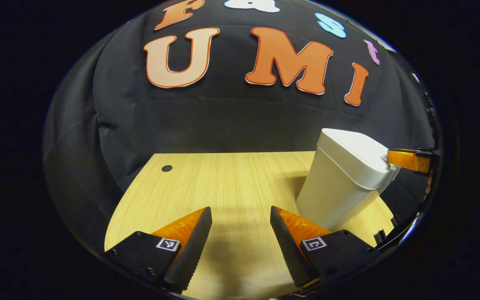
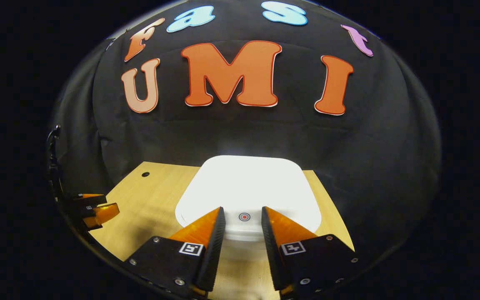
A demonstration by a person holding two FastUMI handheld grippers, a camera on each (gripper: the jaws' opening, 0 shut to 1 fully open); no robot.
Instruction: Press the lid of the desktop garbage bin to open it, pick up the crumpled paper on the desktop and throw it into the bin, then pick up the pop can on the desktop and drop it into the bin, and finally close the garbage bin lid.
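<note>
In the left gripper view we see the left gripper (image 1: 241, 214) held low over the pale wood-grain desk (image 1: 223, 179), its two fingers spread apart with bare desktop between them and nothing held. A small dark round hole (image 1: 166, 168) sits near the desk's far left corner. The white plastic desktop garbage bin (image 1: 340, 183) stands upright toward the right edge of the desk, its rounded white lid (image 1: 354, 152) down on the body. At the bin's right shoulder the right gripper (image 1: 411, 159) reaches in at lid height; from this view we cannot tell whether it touches the lid.

In the right gripper view we look down along the right gripper (image 2: 242, 210), whose fingers are parted and grasp nothing. They hang just above the near edge of the garbage bin's lid (image 2: 248, 187), which lies flat and closed. A small red ring mark (image 2: 244, 216) on the lid sits between the two fingertips. Whether the tips press the lid we cannot tell. The left gripper (image 2: 98, 210) shows at the left, over the desk (image 2: 140, 208), well apart from the bin
</note>
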